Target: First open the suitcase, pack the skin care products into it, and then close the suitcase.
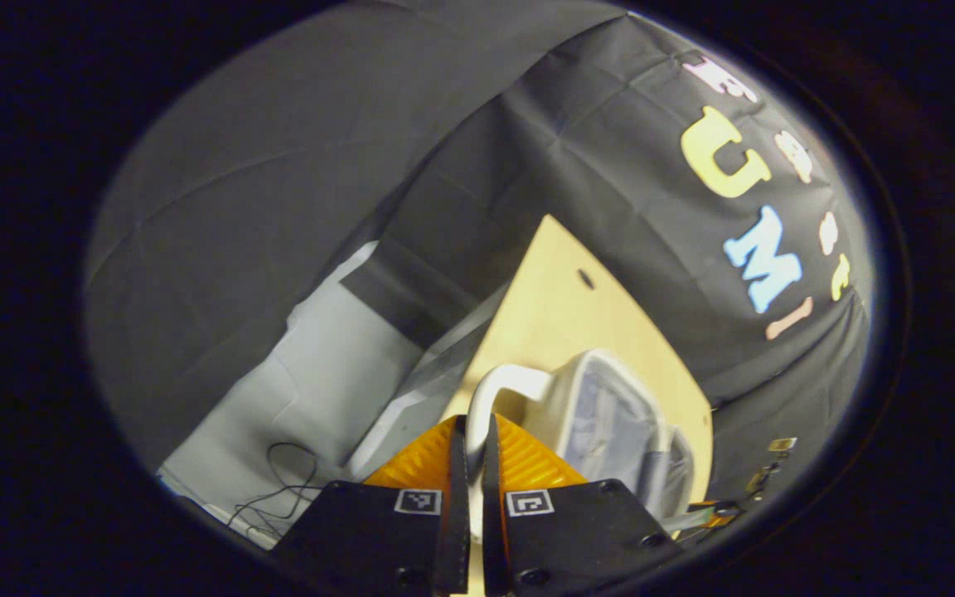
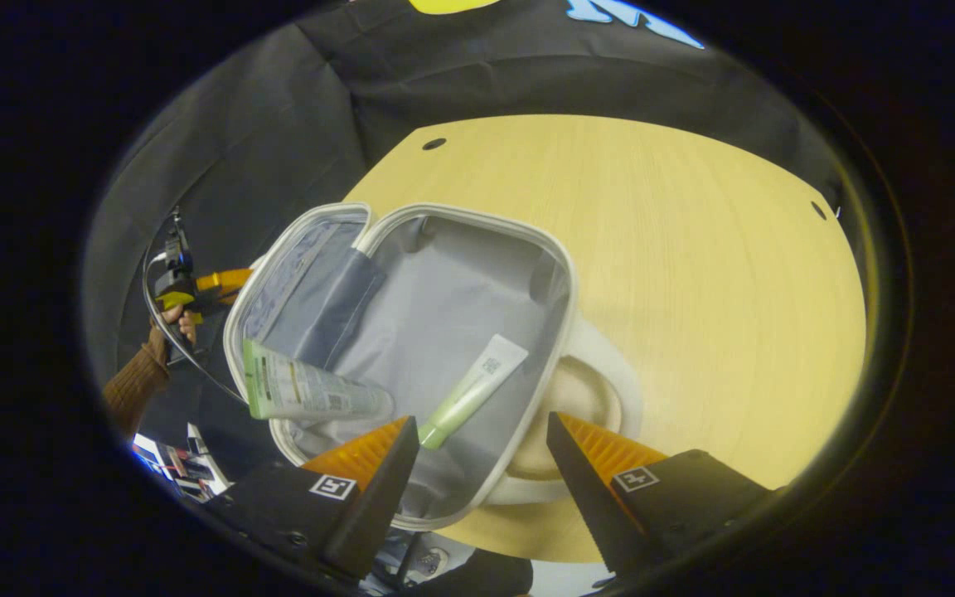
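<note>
Right gripper view: suitcase [image 2: 444, 274] lies open on the desk [image 2: 693, 249], lid [image 2: 303, 274] tipped up at its far-left side, grey lining bare. Two skin care tubes are at it: a slim tube [image 2: 473, 390] lies flat inside on the lining; a fatter tube [image 2: 312, 390] rests slanted across the near rim, partly in, partly out. Handle [image 2: 602, 381] sits on the desk just beside the case's right wall.

Right claw [image 2: 482, 452] is released, jaws wide apart, hovering over the near rim with nothing between them.

Left gripper view: left claw [image 1: 475, 452] is clenched on a white loop [image 1: 498, 390] of the case, both fingers pressing it. Judgement: this grip steadies the case or props the lid so packing goes unhindered.

Fat tube likely needs seating before the lid can close.
</note>
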{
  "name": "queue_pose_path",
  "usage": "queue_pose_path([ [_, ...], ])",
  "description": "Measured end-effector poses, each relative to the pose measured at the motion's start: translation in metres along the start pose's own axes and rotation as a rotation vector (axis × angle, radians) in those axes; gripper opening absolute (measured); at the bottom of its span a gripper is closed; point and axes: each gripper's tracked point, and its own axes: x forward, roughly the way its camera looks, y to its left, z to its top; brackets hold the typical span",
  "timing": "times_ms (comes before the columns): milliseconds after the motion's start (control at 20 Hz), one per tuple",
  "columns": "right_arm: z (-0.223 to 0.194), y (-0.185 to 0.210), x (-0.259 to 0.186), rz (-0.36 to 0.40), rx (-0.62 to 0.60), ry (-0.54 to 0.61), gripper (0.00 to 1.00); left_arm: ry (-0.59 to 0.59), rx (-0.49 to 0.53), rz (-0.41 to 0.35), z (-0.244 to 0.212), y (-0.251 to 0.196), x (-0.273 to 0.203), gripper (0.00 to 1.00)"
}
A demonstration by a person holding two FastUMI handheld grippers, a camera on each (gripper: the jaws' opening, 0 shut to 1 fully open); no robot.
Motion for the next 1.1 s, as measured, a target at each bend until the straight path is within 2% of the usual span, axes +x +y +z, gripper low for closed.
queue_pose_path([
  [100, 0.000, -0.001, 0.000, -0.010, -0.010, -0.009, 0.96, 0.009, 0.060, -0.011, -0.013, -0.029, -0.019, 0.14],
  [150, 0.001, -0.004, -0.001, -0.016, -0.021, -0.013, 0.90, 0.000, 0.087, -0.009, -0.017, -0.046, -0.029, 0.18],
  [200, 0.003, -0.004, -0.002, -0.012, -0.032, -0.022, 0.96, -0.011, 0.106, -0.017, -0.012, -0.071, -0.035, 0.14],
  [400, 0.002, 0.000, 0.003, 0.025, -0.060, -0.023, 0.95, -0.028, 0.190, -0.041, -0.011, -0.135, -0.080, 0.14],
  [700, -0.003, -0.001, 0.010, 0.071, -0.086, -0.045, 0.96, -0.016, 0.418, 0.030, -0.058, -0.259, -0.105, 0.14],
  [850, -0.003, -0.002, 0.004, 0.106, -0.090, -0.061, 0.96, -0.045, 0.442, 0.043, -0.077, -0.313, -0.124, 0.14],
  [1100, -0.003, -0.002, -0.009, 0.150, -0.096, -0.085, 0.96, -0.044, 0.482, -0.034, -0.128, -0.397, -0.133, 0.14],
])
